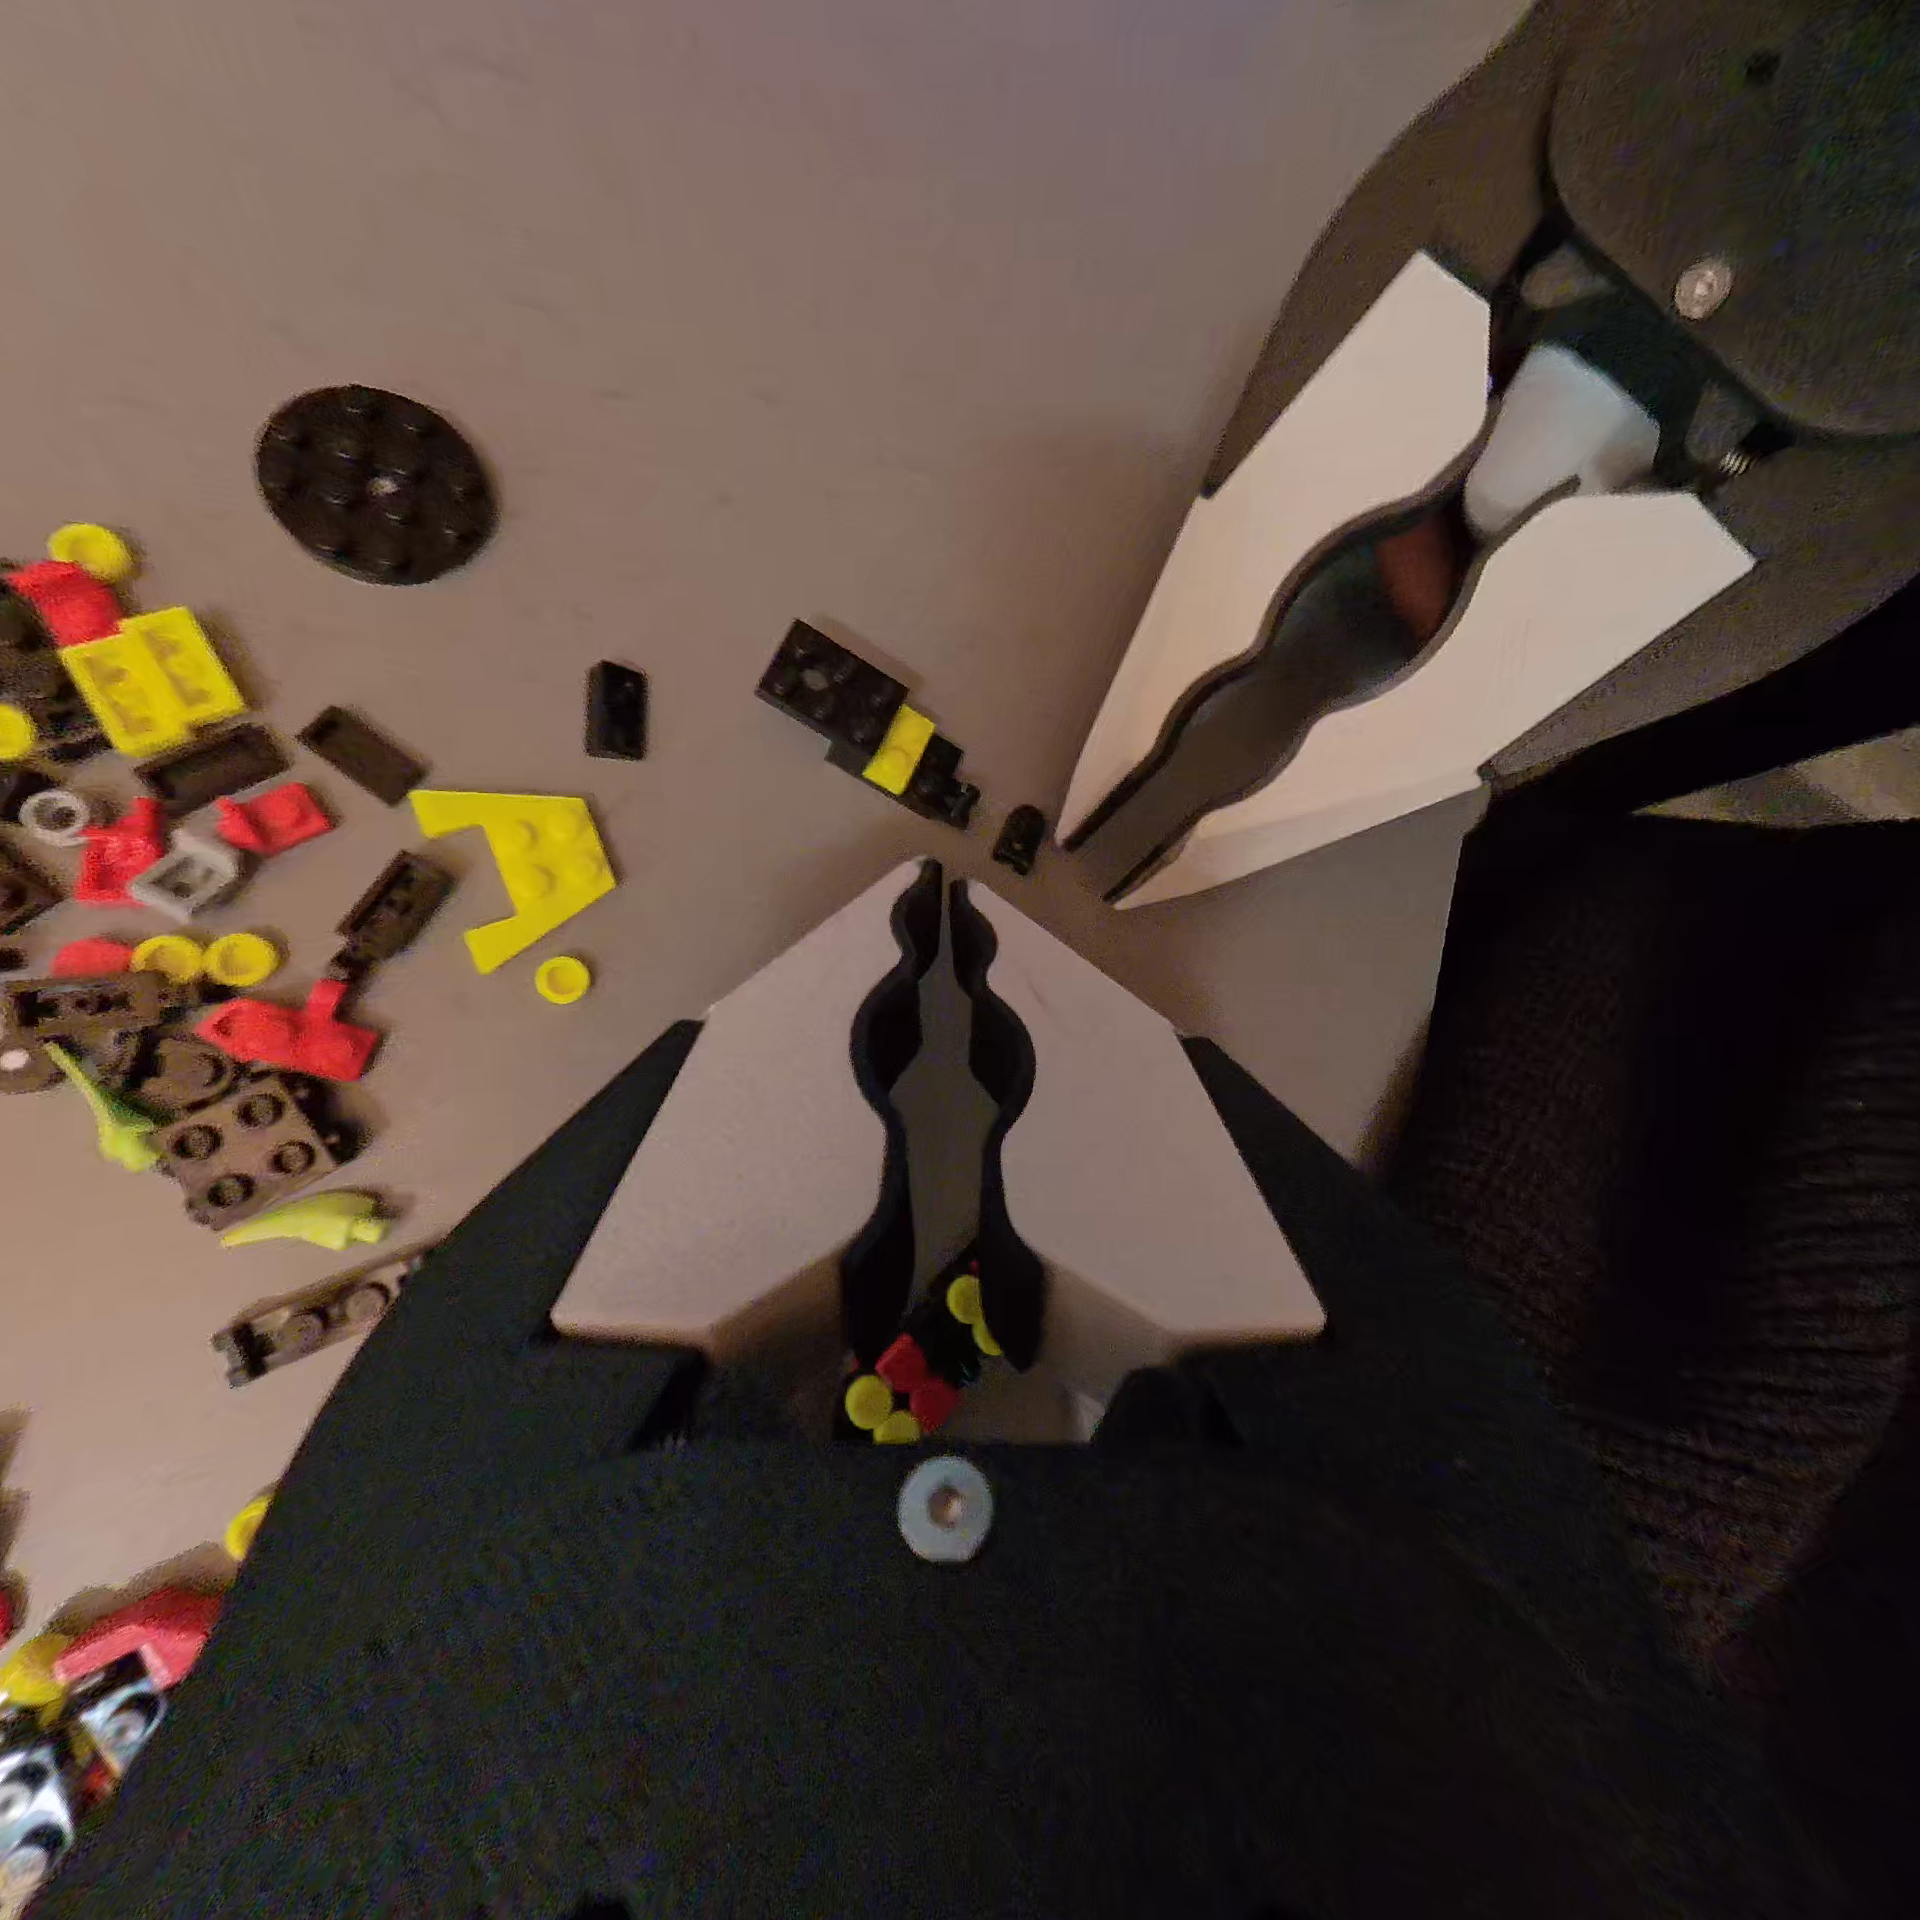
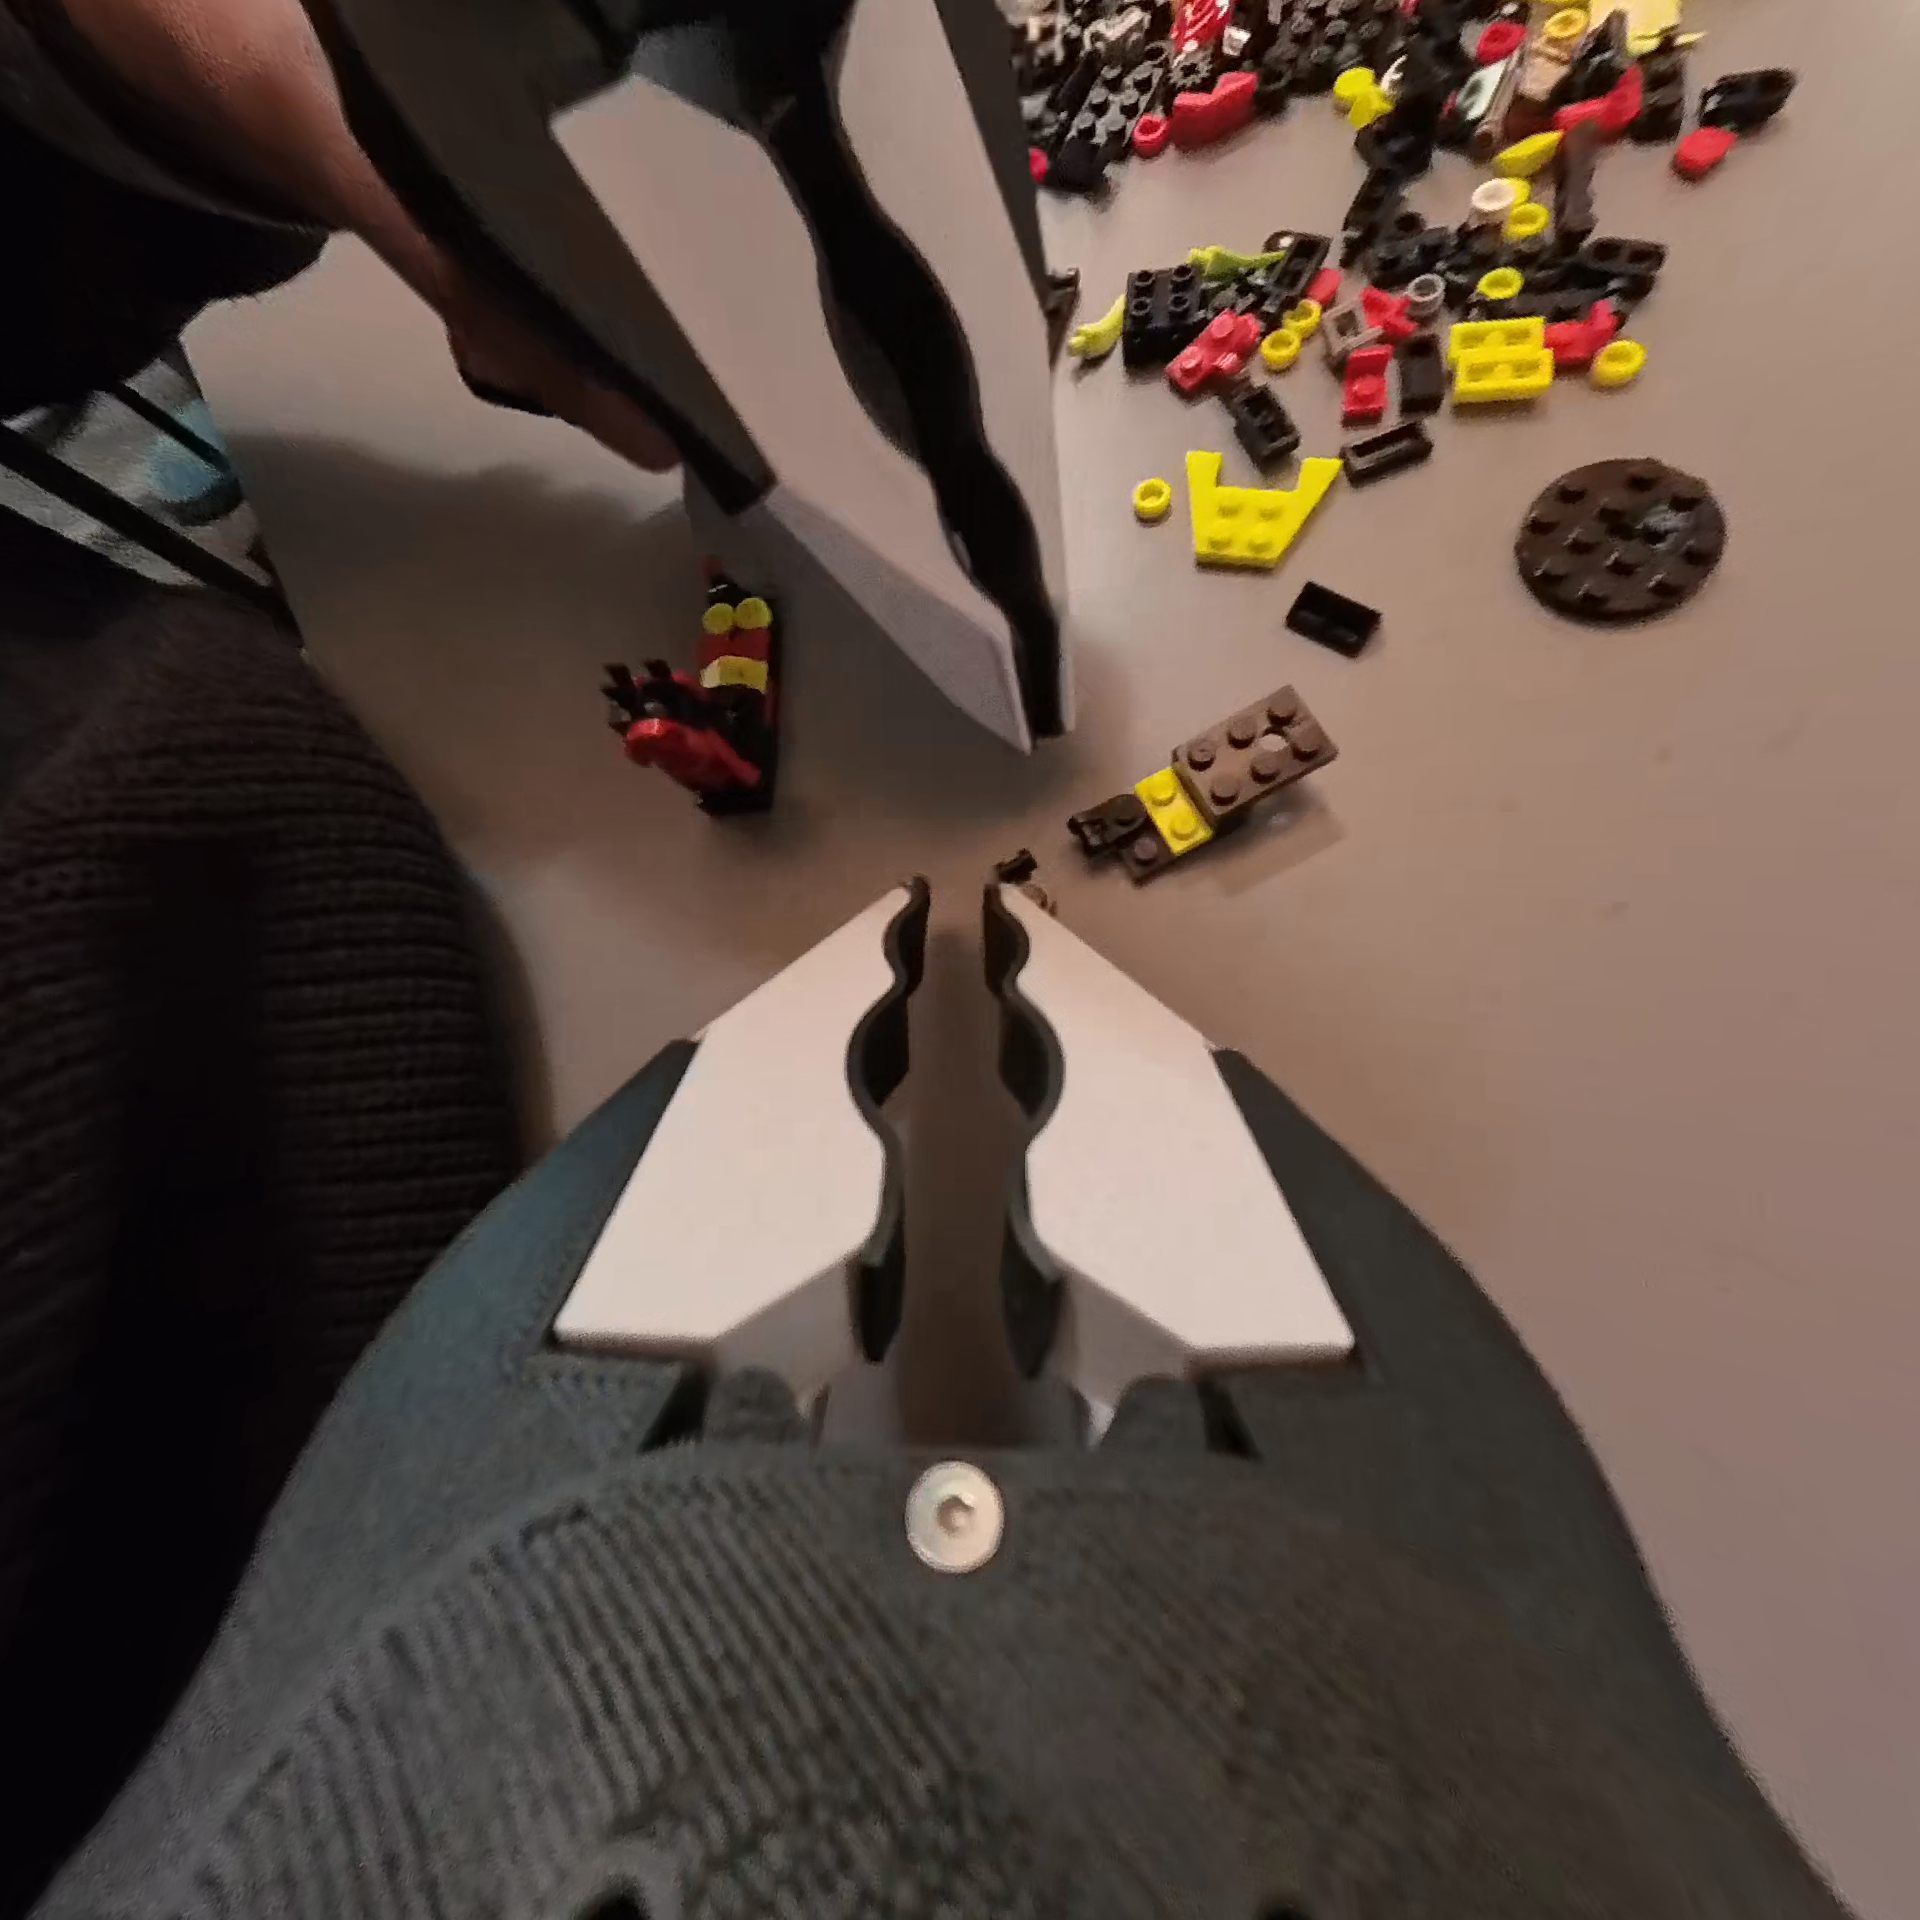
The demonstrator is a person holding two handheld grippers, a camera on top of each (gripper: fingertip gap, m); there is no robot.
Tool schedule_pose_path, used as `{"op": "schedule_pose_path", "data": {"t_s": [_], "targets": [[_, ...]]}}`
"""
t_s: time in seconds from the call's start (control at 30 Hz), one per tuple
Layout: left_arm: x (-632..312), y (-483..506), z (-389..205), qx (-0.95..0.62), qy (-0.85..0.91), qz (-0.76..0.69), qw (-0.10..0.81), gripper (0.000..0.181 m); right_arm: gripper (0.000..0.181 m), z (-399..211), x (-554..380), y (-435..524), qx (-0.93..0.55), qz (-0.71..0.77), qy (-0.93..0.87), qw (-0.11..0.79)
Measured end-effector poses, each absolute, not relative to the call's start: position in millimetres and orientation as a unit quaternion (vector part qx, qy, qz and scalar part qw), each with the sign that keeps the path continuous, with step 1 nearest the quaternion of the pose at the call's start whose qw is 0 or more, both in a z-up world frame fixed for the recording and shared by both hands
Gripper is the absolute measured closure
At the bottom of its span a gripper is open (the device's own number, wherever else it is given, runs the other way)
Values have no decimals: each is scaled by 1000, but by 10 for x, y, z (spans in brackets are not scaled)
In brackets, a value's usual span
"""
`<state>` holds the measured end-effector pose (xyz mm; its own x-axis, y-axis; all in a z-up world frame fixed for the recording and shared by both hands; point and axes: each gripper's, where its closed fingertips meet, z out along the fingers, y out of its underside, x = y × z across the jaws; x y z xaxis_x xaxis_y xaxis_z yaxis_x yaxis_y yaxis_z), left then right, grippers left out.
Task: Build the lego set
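Observation:
A black and yellow sub-assembly (image 1: 862, 727) lies on the beige table; it also shows in the right wrist view (image 2: 1216, 779). A tiny black piece (image 1: 1018, 836) lies just beyond it, beside my right gripper's fingertip (image 2: 1003, 914). My right gripper (image 2: 958, 896) is slightly open and empty, tips low over the table; it also shows in the left wrist view (image 1: 1093, 868). My left gripper (image 1: 940, 883) is shut and empty, its tips close to the right gripper's tips. A red, black and yellow built model (image 2: 717, 707) stands behind the left gripper (image 2: 1039, 732).
A pile of loose red, yellow and black bricks (image 2: 1403, 260) lies to one side, also in the left wrist view (image 1: 156, 935). Nearer lie a round black plate (image 2: 1621, 540), a yellow wedge plate (image 2: 1252, 514) and a small black plate (image 2: 1332, 618). A dark sleeve (image 2: 208, 935) fills the left.

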<state>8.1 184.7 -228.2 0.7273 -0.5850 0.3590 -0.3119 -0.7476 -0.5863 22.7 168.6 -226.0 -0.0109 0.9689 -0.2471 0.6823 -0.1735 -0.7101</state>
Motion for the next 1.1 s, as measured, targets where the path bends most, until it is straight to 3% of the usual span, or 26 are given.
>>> {"op": "schedule_pose_path", "data": {"t_s": [0.03,0.63,1.1], "targets": [[104,1830,-2300,-895,256,-269,248,181,171,-2258,221,1680,-676,367,-608,194],[318,1748,-2321,-889,249,-326,205,181,161,-2321,262,1818,-690,334,-607,211],[367,1776,-2336,-889,243,-330,204,179,166,-2303,275,1890,-697,326,-599,221]]}}
